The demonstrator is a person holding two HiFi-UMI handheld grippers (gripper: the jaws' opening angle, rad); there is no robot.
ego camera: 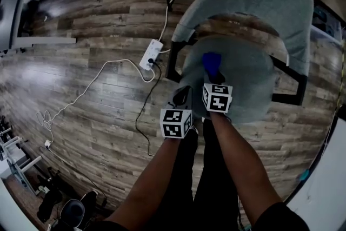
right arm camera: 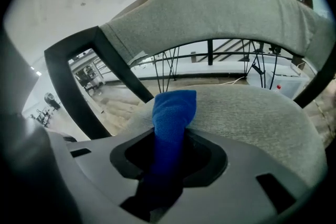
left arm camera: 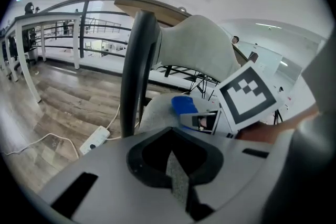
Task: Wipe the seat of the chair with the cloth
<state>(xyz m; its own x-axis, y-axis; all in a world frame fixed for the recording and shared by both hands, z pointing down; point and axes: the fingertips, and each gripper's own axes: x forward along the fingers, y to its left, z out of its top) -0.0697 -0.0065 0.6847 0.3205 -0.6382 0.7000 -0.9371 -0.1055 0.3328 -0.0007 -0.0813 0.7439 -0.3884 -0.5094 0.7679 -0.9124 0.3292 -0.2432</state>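
- Right gripper (right arm camera: 169,161) fills the bottom of its own view, its jaws clenched on a blue cloth (right arm camera: 171,115) that fills the gap between them.
- Seen from there, the cloth's long axis runs straight out along the jaws. Its blunt folded end points toward the backrest (right arm camera: 231,2) and lies on the front part of the grey seat (right arm camera: 247,113).
- The head view agrees: the cloth is a short blue strip ahead of the right gripper's marker cube (ego camera: 217,97), lengthwise across the seat toward the open gap under the backrest.
- Left gripper (left arm camera: 176,168) has its jaws pressed together with nothing between them; only the grey pad strip shows in the dark opening.
- In the head view the left gripper sits just beside the right one, at the seat's front left corner, off the cushion's middle.
- Only the left gripper view gives a side look: the cloth's tip juts from the right gripper over the seat, with a black frame post (left arm camera: 134,71) of the chair close in front.
- Only the head view takes in the wooden floor (ego camera: 97,24), where a white power strip (ego camera: 151,54) lies near the chair with a white cable (ego camera: 86,89) trailing away.
- The part of the cloth held deep in the jaws is dark and hard to make out.
- The chair's legs are hidden beneath the seat in the head view.
- How firmly the cloth bears on the cushion cannot be told.
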